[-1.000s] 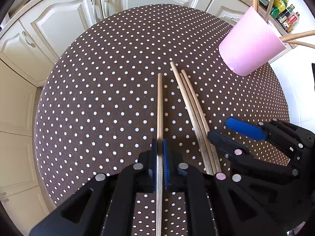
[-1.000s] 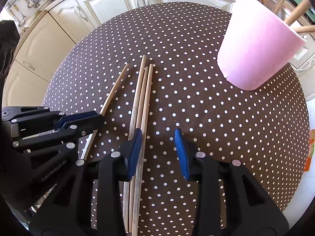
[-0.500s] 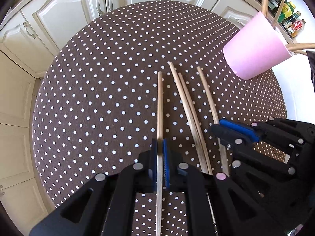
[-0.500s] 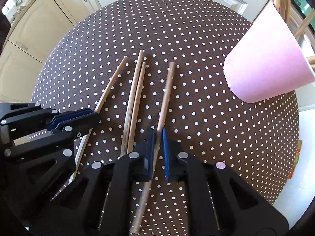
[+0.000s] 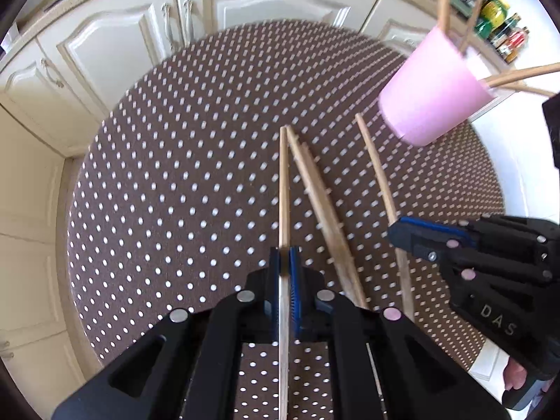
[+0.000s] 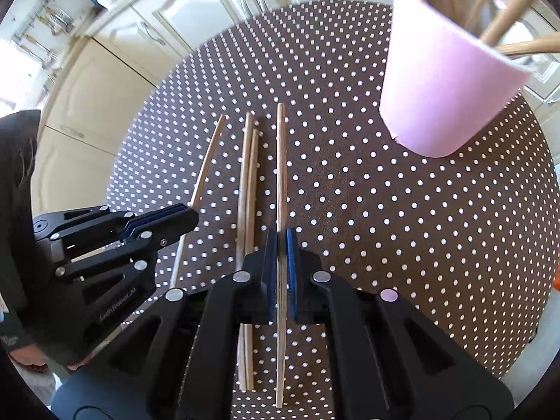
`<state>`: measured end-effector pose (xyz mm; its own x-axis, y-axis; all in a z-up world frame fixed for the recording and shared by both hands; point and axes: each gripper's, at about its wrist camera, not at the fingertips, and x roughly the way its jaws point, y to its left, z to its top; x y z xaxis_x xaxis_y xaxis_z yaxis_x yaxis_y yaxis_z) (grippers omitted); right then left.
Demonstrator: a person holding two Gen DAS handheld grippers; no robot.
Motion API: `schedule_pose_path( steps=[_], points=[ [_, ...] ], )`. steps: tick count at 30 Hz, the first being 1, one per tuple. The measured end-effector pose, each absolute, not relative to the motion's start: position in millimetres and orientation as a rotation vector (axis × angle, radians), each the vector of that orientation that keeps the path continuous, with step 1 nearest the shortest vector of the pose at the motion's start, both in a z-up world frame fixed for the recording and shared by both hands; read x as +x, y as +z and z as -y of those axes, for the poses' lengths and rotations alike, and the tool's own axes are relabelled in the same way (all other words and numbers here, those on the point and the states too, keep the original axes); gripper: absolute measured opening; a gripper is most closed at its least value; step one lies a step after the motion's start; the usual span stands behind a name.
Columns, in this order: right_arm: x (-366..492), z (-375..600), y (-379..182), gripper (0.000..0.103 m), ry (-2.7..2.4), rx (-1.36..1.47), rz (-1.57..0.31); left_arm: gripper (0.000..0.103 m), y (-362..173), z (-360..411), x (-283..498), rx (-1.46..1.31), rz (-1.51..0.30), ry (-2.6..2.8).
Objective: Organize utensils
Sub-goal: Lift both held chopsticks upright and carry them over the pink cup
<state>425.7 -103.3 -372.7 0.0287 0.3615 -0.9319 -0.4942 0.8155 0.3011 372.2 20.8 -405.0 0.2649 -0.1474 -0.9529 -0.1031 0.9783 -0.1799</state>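
My left gripper (image 5: 284,255) is shut on a wooden chopstick (image 5: 284,189) and holds it above the table; it also shows in the right wrist view (image 6: 190,215). My right gripper (image 6: 281,236) is shut on another chopstick (image 6: 281,168), seen in the left wrist view (image 5: 376,168) beside that gripper (image 5: 397,231). Two chopsticks (image 6: 247,182) lie side by side on the table between them, also seen in the left wrist view (image 5: 320,196). A pink cup (image 6: 444,80) holding several chopsticks stands at the far right; it also shows in the left wrist view (image 5: 432,101).
The round table has a brown cloth with white dots (image 5: 196,161). Cream cabinet doors (image 5: 115,45) stand behind it. Bottles (image 5: 504,24) sit on a counter at the far right. The table edge is near at the right (image 6: 546,245).
My right gripper closed on one chopstick from the group of three and lifted it. Both grippers have risen and tilted up with their chopsticks. The other two chopsticks stayed on the table.
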Motion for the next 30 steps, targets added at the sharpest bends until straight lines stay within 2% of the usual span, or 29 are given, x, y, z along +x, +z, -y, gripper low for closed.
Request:
schedule_pose_path(
  steps=[18, 30],
  points=[
    [373.2, 163.4, -282.6, 0.006, 0.628, 0.052, -1.154, 0.006, -306.5, -1.5, 349.8, -0.143, -1.017, -0.219],
    [359.1, 188.7, -237.2, 0.006, 0.559, 0.088, -1.037, 0.006, -265.7, 13.2, 351.6, -0.128, -0.903, -0.306]
  ],
)
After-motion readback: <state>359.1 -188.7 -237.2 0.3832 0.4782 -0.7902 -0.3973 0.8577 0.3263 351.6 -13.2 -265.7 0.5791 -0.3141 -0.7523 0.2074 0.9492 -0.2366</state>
